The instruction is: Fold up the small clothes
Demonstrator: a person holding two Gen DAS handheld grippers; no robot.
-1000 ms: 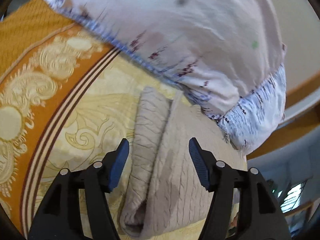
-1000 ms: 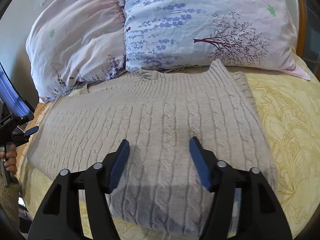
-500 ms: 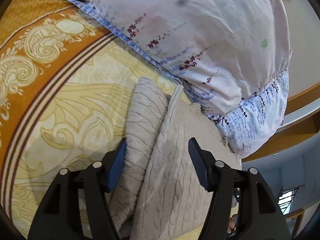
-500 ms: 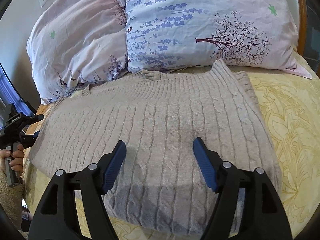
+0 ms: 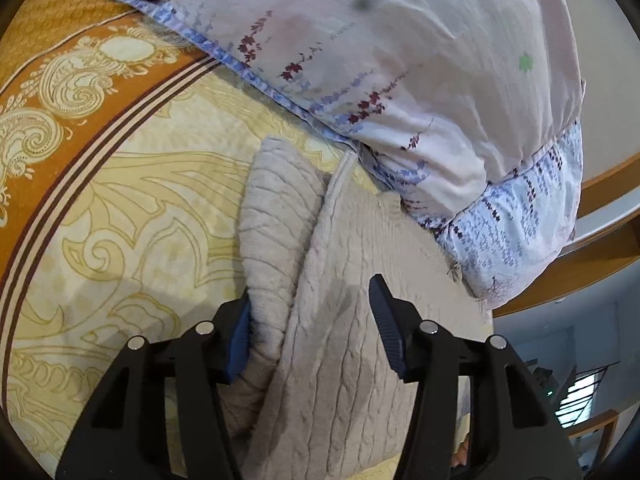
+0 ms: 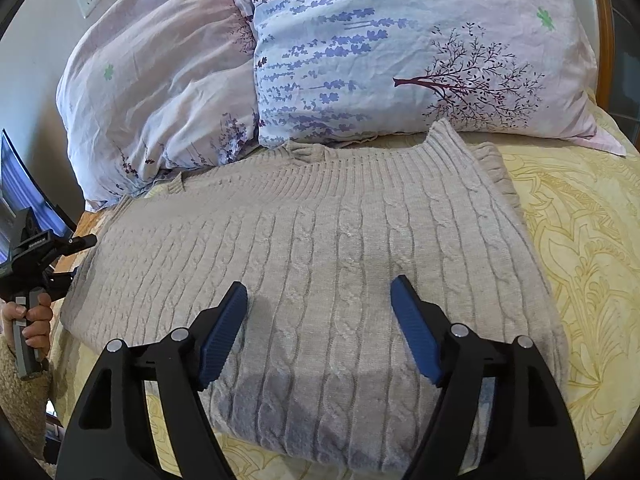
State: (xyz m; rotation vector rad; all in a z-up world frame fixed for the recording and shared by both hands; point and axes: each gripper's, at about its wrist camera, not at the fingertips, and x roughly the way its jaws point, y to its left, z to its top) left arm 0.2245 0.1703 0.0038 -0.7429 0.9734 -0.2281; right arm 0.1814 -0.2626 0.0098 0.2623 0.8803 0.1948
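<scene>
Grey sweater (image 6: 320, 248) flat on bed (image 6: 592, 240), collar against pillows (image 6: 400, 52). Left tool (image 5: 310, 320) astride its folded sleeve edge, jaws just closing, left pad touching knit, right pad clear. Right tool (image 6: 320, 320) above sweater, jaws wide, just opening, holding nothing.

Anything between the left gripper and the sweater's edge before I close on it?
Nothing visible. The left gripper already straddles the sweater at its folded edge, jaws just closing in, one finger against the knit. The pillows lie beyond, clear of it.
</scene>
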